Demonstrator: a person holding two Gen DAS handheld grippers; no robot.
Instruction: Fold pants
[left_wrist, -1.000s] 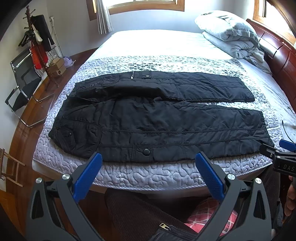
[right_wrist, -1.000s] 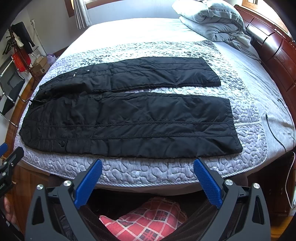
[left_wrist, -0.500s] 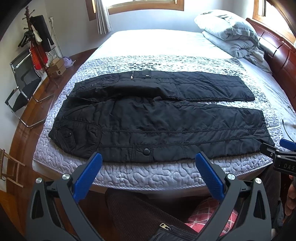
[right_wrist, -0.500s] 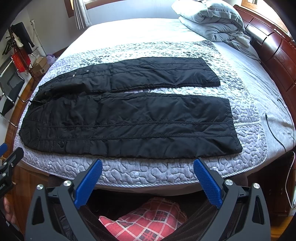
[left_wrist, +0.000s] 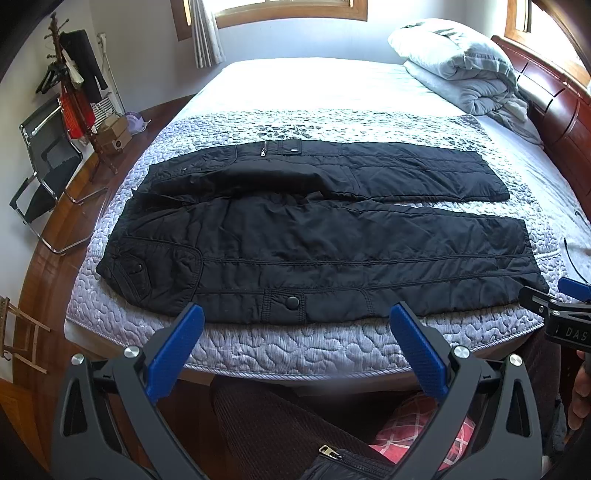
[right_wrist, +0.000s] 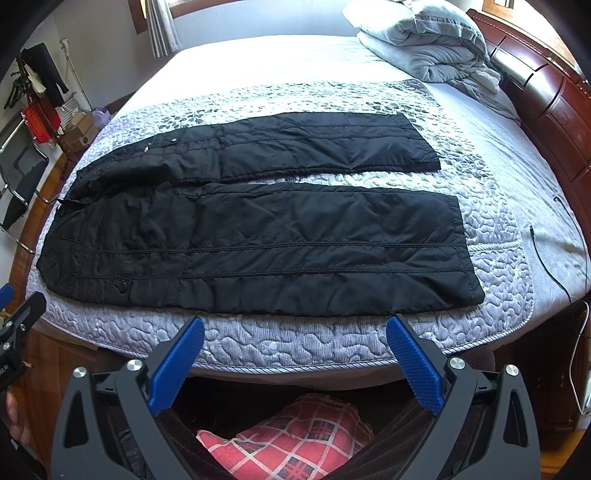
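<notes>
Left wrist view: the left claw (left_wrist: 295, 332) gapes wide at the lower frame, empty. The right claw (right_wrist: 295, 345) likewise spreads wide, empty. Beyond them, black pants (left_wrist: 314, 236) lie flat across the quilted bed (left_wrist: 295, 347), mid-frame.

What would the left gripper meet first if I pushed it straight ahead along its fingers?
Probably the near leg of the black pants, around its snap button. The open left gripper hangs short of the quilted bed edge; depth is unclear, so it might touch that edge first.

Black quilted pants (left_wrist: 325, 236), flat, unfolded, legs spread apart
</notes>
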